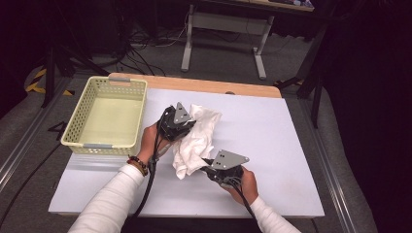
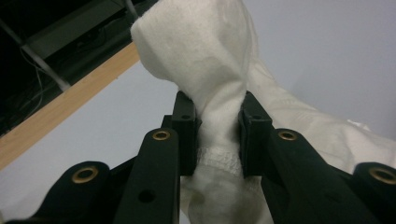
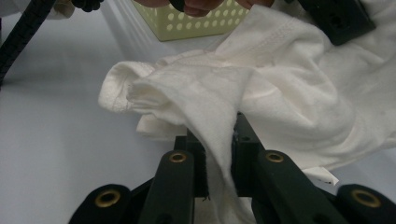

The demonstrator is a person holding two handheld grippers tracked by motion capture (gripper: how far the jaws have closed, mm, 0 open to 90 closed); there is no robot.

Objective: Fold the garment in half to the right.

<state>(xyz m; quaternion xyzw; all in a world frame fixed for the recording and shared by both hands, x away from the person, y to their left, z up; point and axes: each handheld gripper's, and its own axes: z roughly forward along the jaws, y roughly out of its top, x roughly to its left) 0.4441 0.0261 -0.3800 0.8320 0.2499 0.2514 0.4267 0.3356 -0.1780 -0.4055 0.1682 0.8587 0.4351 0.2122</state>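
Observation:
A crumpled white cloth [image 1: 197, 141] hangs bunched between my two grippers above the white table cover. My left gripper [image 1: 187, 124] is shut on the cloth's upper end; in the left gripper view the fabric [image 2: 219, 84] is pinched between the black pads [image 2: 187, 135] and bulges out above them. My right gripper [image 1: 206, 165] is shut on the lower end; in the right gripper view a fold of cloth [image 3: 219, 98] runs down between the pads [image 3: 243, 149]. The other gripper [image 3: 338, 16] shows at the top right of that view.
A pale yellow perforated basket [image 1: 109, 83] stands at the table's left, with nothing in it; its wall [image 3: 205, 21] shows in the right gripper view. The white cover [image 1: 272, 141] ends at a wooden table edge [image 1: 209, 86] at the back. Desk legs and cables lie beyond.

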